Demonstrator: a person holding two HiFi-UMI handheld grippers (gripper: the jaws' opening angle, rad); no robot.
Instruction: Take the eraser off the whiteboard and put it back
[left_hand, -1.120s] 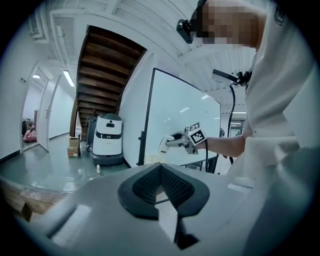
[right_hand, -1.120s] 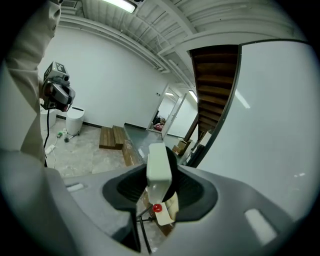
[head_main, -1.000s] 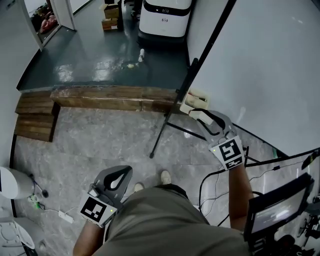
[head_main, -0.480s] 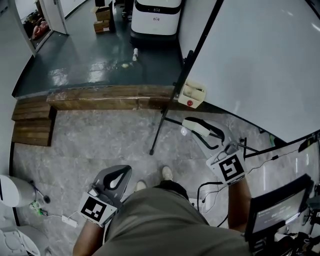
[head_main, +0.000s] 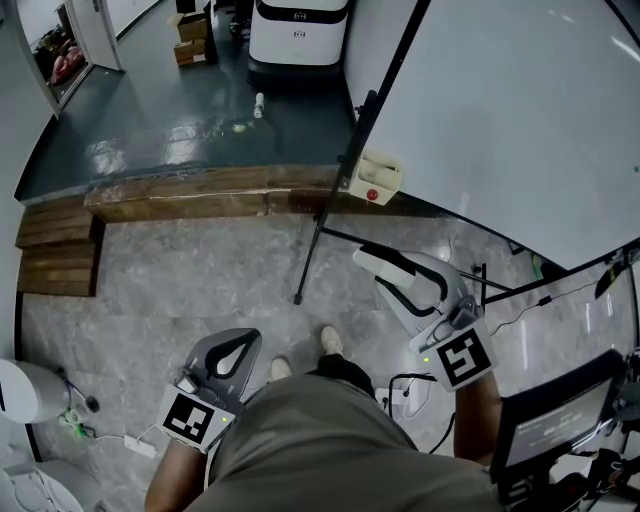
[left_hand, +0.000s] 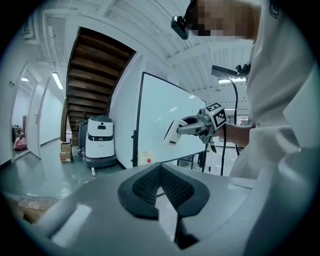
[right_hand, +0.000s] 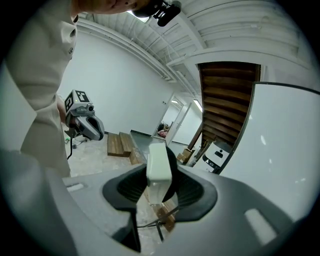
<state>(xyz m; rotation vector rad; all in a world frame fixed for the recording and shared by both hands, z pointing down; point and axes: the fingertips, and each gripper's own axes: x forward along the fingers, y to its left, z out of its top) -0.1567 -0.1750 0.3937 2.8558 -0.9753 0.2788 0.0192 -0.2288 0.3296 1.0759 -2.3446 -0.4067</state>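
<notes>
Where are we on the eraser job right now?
Done: the eraser is off the whiteboard. In hand: the right gripper clamps it, apart from the board. Left: setting it back on the board. The left gripper is shut and empty.

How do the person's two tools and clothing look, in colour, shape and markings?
Both the left tool and the right tool have grey, loop-shaped jaws with dark textured pads. Each carries a white cube with black square markers and a small green light. The person wears a khaki shirt.
</notes>
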